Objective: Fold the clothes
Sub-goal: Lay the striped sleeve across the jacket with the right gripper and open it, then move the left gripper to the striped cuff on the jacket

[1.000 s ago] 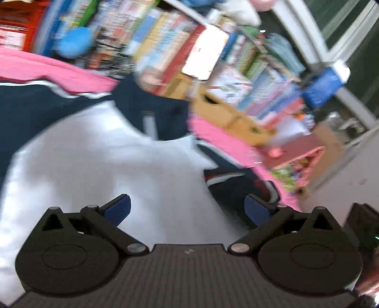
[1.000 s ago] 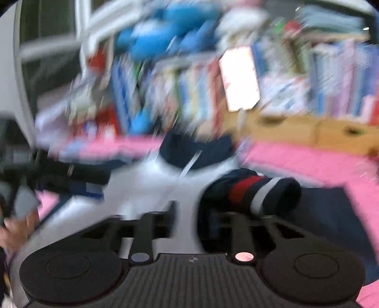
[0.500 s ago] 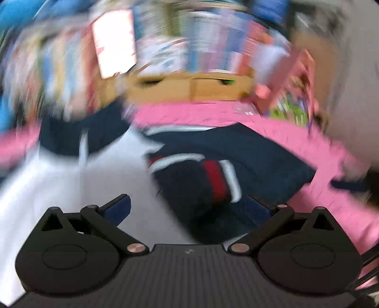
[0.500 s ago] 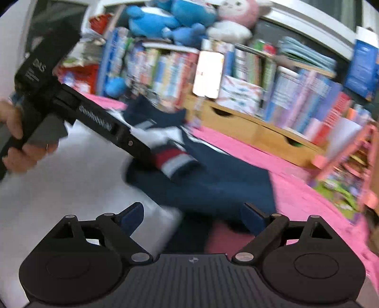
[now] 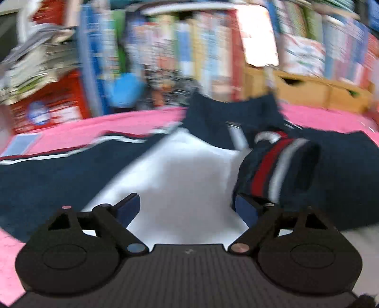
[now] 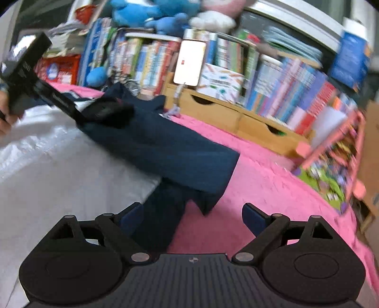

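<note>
A navy jacket lies open on a pink cover [image 5: 83, 128], its white lining [image 5: 184, 170] facing up. One navy sleeve [image 6: 165, 147] is folded across the lining, and its red-and-white striped cuff [image 5: 277, 165] rests near the collar. My left gripper [image 5: 187, 208] hovers open over the lining, its right finger beside the cuff. My right gripper [image 6: 193, 218] is open low over the jacket's right edge; navy cloth lies by its left finger, not pinched. The left tool's black handle [image 6: 35, 78] and a hand [image 6: 6, 118] show at the upper left of the right wrist view.
Behind the pink cover [image 6: 260, 189] runs a packed bookshelf [image 6: 236, 61] with wooden drawers [image 6: 236, 113], a propped phone [image 6: 189, 62] and plush toys [image 6: 146, 11] on top. A pink toy stand [image 6: 331, 147] stands at the right edge.
My right gripper was shut at the sleeve a second ago; it has opened and pulled back right. The sleeve now lies across the lining. The left gripper swung around, staying open.
</note>
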`<state>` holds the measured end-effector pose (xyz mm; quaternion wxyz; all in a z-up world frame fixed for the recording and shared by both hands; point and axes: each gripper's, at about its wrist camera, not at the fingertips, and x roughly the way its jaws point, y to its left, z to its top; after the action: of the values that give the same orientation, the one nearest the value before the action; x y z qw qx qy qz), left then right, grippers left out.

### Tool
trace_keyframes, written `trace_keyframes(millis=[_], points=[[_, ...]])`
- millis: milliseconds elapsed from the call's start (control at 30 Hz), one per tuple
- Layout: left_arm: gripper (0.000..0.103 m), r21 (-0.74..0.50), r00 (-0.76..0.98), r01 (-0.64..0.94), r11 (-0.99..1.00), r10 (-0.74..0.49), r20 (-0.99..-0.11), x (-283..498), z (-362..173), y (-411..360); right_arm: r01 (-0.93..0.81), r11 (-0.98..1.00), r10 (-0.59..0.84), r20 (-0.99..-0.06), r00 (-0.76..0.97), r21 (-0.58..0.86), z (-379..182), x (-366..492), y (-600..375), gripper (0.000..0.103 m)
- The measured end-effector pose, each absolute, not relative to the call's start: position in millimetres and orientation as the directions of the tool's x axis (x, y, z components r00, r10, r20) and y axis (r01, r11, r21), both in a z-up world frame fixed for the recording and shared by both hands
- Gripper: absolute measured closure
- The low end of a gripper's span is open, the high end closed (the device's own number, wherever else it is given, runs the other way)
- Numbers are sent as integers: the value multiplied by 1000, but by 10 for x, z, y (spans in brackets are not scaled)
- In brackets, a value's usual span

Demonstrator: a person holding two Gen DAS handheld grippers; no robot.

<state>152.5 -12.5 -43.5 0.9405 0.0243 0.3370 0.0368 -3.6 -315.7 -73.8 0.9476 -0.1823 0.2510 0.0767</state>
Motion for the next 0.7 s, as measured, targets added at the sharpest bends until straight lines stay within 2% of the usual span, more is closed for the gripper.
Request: trace_keyframes(millis=[133,167,233,333,467,533,700], points=[[10,-61,803,16,998,-49,-594,1336,-264,90,-290,906,92,-525,846,-308,-754,257,-2932,12],[5,-81,803,41,996,-81,-590,1329,-249,79,-300,904,98,-533,840,-306,-771,317,-2884,12],[4,-84,798,71,994,-107,-593,1395,-267,-5,-293,902,79,-546,834,-316,-824,415,-2811,12],[3,-30,791,31,999,-43,-611,1592,-372,-81,-276,913,65,-560,826,-300,-868,452,-2834,12],[1,-46,750,-160,986,91,-655,1859,-580,104,-253,921,42,-572,819,-295,-881,427,-2931,11],[1,-77,744,-232,970,125,-657,1905,-636,226,-234,921,17,-570,822,-310,-856,389,-3026,10],[0,-42,729,-313,949,212,-651,1984,-679,302,-181,940,-23,-584,812,-288,-838,469,-3229,10]])
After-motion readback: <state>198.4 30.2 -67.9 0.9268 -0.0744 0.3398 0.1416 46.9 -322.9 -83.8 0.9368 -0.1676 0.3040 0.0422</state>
